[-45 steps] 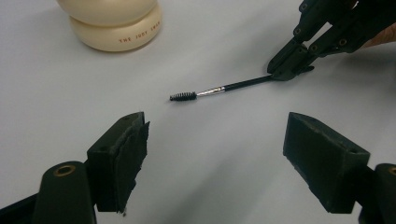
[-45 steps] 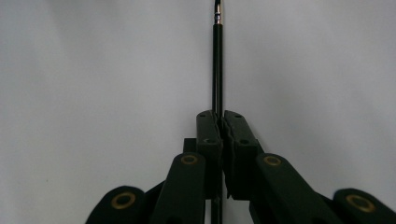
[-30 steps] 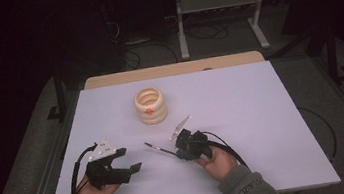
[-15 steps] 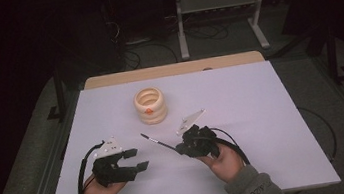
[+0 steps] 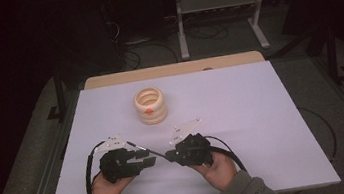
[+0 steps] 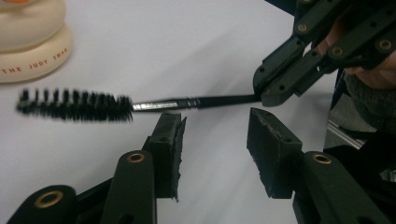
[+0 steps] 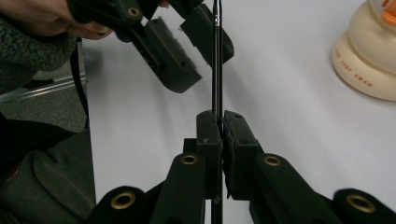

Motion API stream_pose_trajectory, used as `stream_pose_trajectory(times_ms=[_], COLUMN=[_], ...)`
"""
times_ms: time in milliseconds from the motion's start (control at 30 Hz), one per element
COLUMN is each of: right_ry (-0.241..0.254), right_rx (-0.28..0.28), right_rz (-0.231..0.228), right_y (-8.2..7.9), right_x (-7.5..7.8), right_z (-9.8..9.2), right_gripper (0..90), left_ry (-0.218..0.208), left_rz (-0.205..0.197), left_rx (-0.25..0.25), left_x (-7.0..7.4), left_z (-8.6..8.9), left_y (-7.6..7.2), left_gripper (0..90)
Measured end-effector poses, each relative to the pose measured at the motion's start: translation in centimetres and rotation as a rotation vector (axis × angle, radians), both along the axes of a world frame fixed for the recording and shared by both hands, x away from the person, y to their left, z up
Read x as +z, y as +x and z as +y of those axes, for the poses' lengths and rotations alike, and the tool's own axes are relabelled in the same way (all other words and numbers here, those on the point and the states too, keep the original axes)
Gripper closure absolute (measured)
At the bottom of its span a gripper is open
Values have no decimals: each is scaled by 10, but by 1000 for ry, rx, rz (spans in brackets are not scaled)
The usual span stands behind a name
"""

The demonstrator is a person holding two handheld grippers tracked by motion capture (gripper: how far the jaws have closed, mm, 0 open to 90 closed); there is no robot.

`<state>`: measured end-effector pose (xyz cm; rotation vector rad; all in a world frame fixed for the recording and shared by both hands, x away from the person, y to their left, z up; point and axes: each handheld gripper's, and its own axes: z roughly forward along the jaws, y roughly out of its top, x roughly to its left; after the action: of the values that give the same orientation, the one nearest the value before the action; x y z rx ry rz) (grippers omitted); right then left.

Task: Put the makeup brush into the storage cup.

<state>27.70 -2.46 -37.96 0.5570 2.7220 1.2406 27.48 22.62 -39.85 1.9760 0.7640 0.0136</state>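
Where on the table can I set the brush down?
Bare patches: the table's whole right side, and the strip between the cream container and the left edge. It is crowded near the front, where the left gripper and right gripper meet around the brush.

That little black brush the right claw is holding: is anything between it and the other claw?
Nothing visible. The right claw pinches the brush by its handle end. The left claw, whose jaws have just been closing, has its pads on either side below the thin stem, not touching it, with bare white table behind.
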Motion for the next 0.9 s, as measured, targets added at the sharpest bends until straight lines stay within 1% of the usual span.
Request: stream_pose_trajectory(times_ms=[33,67,133,167,233,267,300,400,433,467,533,600,633,667,700,767,800,867,900], right_ry=[-6,-9,-2,-4,-10,-10,-39,-36,-50,-58,-73,-69,-71,-74,-77,-78,-78,-75,-70], right_rx=[5,6,13,11,15,15,35,31,36,39,47,56,61,63,79,84,78,73,73], right_rz=[-7,-6,-15,-10,-18,-18,-60,-49,-60,-68,-83,-87,-94,-95,-119,-117,-107,-90,-83], right_y=[0,-1,-2,-3,-5,-5,-4,-5,-5,-6,-8,-9,-9,-9,-8,-8,-9,-10,-10], right_x=[-1,-2,-4,-4,-4,-4,-6,-8,-8,-9,-11,-11,-12,-12,-13,-15,-15,-16,-16], right_z=[1,2,3,4,5,5,6,8,8,9,12,14,14,15,15,16,16,18,17], right_gripper=[851,850,851,850,850,850,850,850,851,850,850,850,850,850,850,850,850,840,841], left_ry=[-21,-21,-46,-46,-66,-66,-69,-82,-97,-106,-130,-137,-145,-155,-166,-177,-178,-151,-151], left_rz=[7,7,21,22,36,36,41,46,52,51,67,74,79,93,107,114,113,101,101], left_rx=[4,4,14,15,18,18,9,6,5,-10,-17,-21,-32,-37,-35,-44,-56,-56,-56], left_x=[0,0,0,0,-1,-1,-1,-1,-1,-2,-2,-1,-1,-1,-1,0,1,4,4], left_z=[1,1,6,7,8,8,10,10,10,11,12,12,12,11,11,10,9,7,7], left_y=[0,0,1,2,2,2,3,3,3,4,5,5,6,5,5,5,5,4,4], left_gripper=[576,585,601,607,608,616,637,663,673,684,696,718,743,765,788,818,832,844,846])
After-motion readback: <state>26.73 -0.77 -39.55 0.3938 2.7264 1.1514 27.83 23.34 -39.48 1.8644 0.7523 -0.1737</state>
